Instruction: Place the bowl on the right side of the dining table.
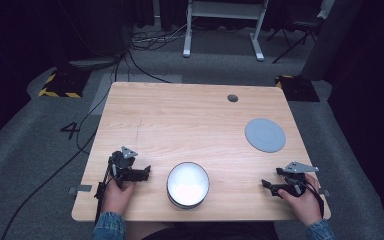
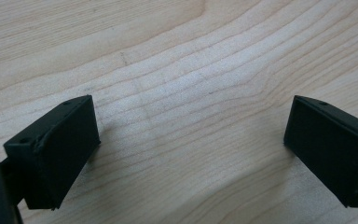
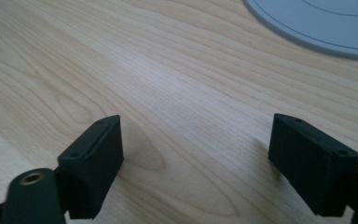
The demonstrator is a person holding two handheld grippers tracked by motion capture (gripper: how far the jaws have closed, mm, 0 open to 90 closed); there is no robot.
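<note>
Currently, both grippers rest near the tabletop's [image 1: 180, 120] near edge, jaws spread wide, gripping nothing: left gripper [image 2: 191, 149] toward the left corner, right gripper [image 3: 196, 163] toward the right. Between them sits a white bowl [image 1: 188, 184]; a grey disc [image 1: 265, 135] lies near the right edge.

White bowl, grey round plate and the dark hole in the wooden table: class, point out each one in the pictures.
White round bowl [image 1: 188, 184]: high view, its bright inside.
Grey round flat plate [image 1: 265, 135]: high view, its centre.
Small dark round hole in the wooden table [image 1: 232, 98]: high view, its middle.
</note>
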